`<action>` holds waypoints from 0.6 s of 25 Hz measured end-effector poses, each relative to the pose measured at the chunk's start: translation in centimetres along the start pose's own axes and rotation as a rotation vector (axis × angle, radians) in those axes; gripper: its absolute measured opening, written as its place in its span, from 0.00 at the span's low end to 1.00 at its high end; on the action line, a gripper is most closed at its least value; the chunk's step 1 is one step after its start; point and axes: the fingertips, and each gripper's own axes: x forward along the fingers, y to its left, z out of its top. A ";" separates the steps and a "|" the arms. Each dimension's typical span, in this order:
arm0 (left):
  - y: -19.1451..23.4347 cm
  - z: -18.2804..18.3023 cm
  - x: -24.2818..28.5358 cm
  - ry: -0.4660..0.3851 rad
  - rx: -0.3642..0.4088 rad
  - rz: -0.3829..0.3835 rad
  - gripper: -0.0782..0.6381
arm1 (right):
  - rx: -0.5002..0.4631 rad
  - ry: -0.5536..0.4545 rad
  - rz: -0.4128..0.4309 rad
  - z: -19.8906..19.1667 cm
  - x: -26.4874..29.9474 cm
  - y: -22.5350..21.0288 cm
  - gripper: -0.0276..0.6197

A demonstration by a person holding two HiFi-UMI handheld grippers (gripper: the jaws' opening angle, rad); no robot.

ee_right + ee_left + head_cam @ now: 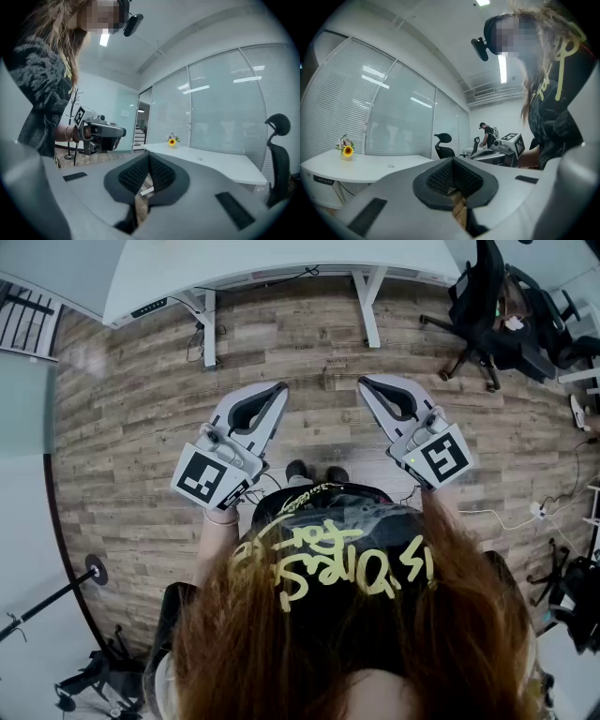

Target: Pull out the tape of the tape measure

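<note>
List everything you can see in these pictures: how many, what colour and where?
Floor: one, brown wood planks, underfoot.
Desk: one, white, ahead.
Flowers: one bunch with a yellow sunflower, on the desk.
Office chairs: black, far right; count unclear.
Stand: one, black, lower left floor.
Cable with plug: one, white, right floor.
Other person: one, dark clothes, across the room.
Tape measure: none in view.
Top: black, yellow print.
Left gripper: grey, closed, empty.
Right gripper: grey, closed, empty.
</note>
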 end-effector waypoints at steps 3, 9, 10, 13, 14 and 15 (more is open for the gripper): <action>-0.1 -0.3 -0.1 0.005 -0.001 0.001 0.10 | -0.007 0.005 0.001 -0.3 -0.1 0.1 0.05; -0.2 -0.2 -0.2 0.003 0.001 0.000 0.10 | 0.059 -0.034 0.018 0.1 0.0 0.4 0.05; -0.1 -0.2 -0.3 0.001 0.000 0.001 0.10 | 0.065 -0.049 0.020 0.4 0.1 0.4 0.05; 0.3 -0.3 -0.8 -0.003 -0.009 0.008 0.10 | 0.056 -0.091 0.013 1.4 0.3 0.6 0.05; 0.4 -0.3 -1.0 -0.005 -0.013 0.010 0.10 | 0.053 -0.103 0.011 1.7 0.3 0.7 0.05; 0.6 -0.3 -1.2 -0.008 -0.016 0.012 0.10 | 0.050 -0.115 0.009 2.0 0.4 0.7 0.05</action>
